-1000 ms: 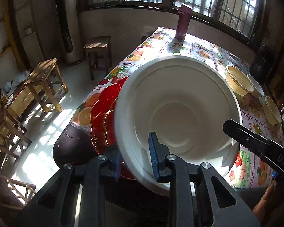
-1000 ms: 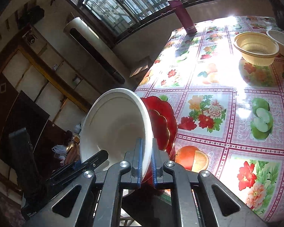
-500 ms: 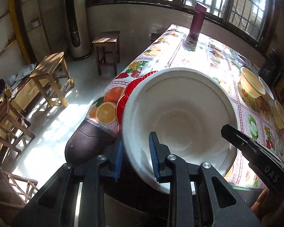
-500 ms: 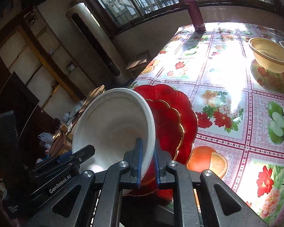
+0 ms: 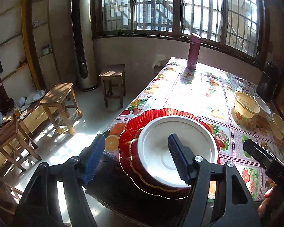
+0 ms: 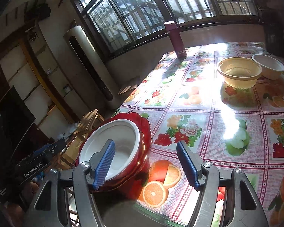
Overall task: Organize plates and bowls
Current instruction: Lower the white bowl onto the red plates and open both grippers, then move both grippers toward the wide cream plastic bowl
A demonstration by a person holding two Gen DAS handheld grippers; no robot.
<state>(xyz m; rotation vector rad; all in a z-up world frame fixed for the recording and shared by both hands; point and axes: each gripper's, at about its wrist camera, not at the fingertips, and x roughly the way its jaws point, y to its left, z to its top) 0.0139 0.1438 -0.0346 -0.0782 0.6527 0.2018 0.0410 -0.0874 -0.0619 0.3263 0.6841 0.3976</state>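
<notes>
A white bowl (image 5: 161, 151) rests upright on a stack of red scalloped plates (image 5: 157, 116) at the table's near left corner. My left gripper (image 5: 136, 140) hangs just in front of it. Its jaws are opening and the blue pads (image 5: 93, 158) touch nothing. In the right wrist view the same white bowl (image 6: 123, 138) sits on the red plates (image 6: 144, 130). My right gripper (image 6: 145, 142) is drawn back from them, its jaws opening, with only the plates' right edge and tablecloth behind the gap. Each gripper's body shows at the edge of the other's view.
A cream bowl (image 5: 246, 105), a white bowl (image 5: 263, 106) and another cream bowl (image 5: 279, 125) stand at the table's far right. A maroon flask (image 5: 194, 51) stands at the back edge. Wooden stools (image 5: 60, 102) are on the floor to the left.
Both grippers were shut on the tilted white bowl's rim. They have let go, opened wide and pulled back, and the bowl now sits level on the red plates.
</notes>
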